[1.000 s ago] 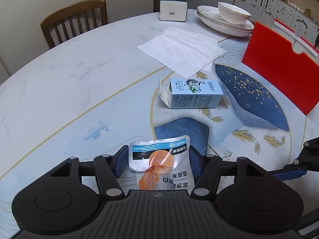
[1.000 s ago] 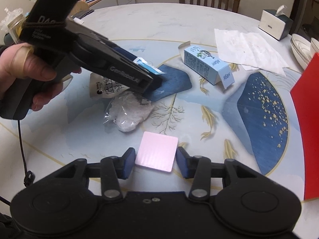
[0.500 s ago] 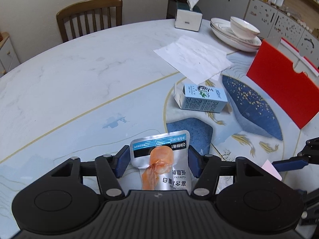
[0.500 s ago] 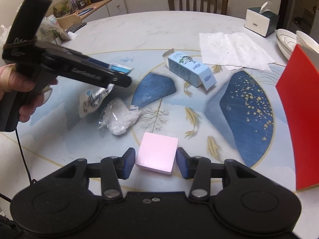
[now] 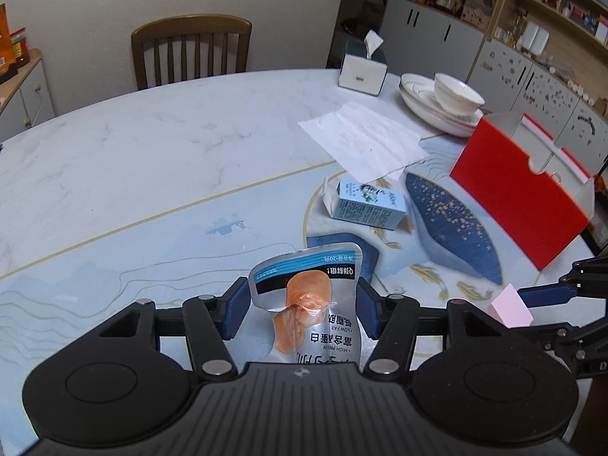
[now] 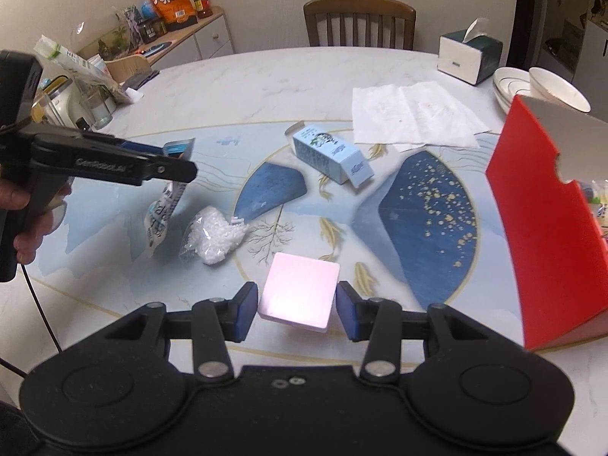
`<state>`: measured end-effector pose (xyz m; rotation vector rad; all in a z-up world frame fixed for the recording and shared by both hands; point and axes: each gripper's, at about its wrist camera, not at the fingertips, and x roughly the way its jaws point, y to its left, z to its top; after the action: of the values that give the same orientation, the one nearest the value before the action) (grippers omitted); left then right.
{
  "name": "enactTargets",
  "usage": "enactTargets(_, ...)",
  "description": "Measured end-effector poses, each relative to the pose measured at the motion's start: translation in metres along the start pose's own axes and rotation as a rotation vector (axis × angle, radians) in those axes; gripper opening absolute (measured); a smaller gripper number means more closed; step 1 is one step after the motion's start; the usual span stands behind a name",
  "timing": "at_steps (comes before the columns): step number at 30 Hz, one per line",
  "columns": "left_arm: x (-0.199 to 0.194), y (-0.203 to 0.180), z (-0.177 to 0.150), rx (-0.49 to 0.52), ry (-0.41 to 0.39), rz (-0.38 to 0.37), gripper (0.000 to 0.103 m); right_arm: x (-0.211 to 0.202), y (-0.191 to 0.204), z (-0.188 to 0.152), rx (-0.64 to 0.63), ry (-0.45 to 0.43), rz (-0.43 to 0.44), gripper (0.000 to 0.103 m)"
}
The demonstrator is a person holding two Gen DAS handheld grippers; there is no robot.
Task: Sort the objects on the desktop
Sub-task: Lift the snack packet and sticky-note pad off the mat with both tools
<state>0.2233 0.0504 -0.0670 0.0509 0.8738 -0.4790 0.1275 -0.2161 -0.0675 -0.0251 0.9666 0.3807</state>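
My left gripper (image 5: 302,313) is shut on a silver snack pouch (image 5: 309,304) with a blue band and holds it above the table; from the right wrist view the pouch (image 6: 165,205) hangs from that gripper (image 6: 178,169). My right gripper (image 6: 298,309) is shut on a pink sticky-note pad (image 6: 300,296), lifted off the table; the pad also shows in the left wrist view (image 5: 509,307). A light blue carton (image 5: 368,209) lies on its side mid-table. A clear bag of white pellets (image 6: 212,233) lies near the front.
An open red box (image 6: 547,220) stands at the right. White paper sheets (image 5: 364,138), a tissue box (image 5: 363,68) and stacked plates with a bowl (image 5: 448,102) sit at the far side. A wooden chair (image 5: 190,49) stands behind the table.
Both grippers have risen from the table with their loads. The pouch now hangs clear of the surface, and the pink pad is lifted too.
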Motion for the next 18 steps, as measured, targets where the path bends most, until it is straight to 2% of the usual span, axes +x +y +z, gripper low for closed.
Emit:
enactTargets(9,-0.039,-0.023,-0.002,-0.009,-0.047,-0.003,0.057,-0.025,-0.018,-0.004,0.014,-0.027,0.006,0.044)
enactTargets(18,-0.059,-0.066,0.005,0.000,-0.084,-0.029,0.058,-0.056,-0.046,-0.009,0.015,-0.051,-0.007,0.044)
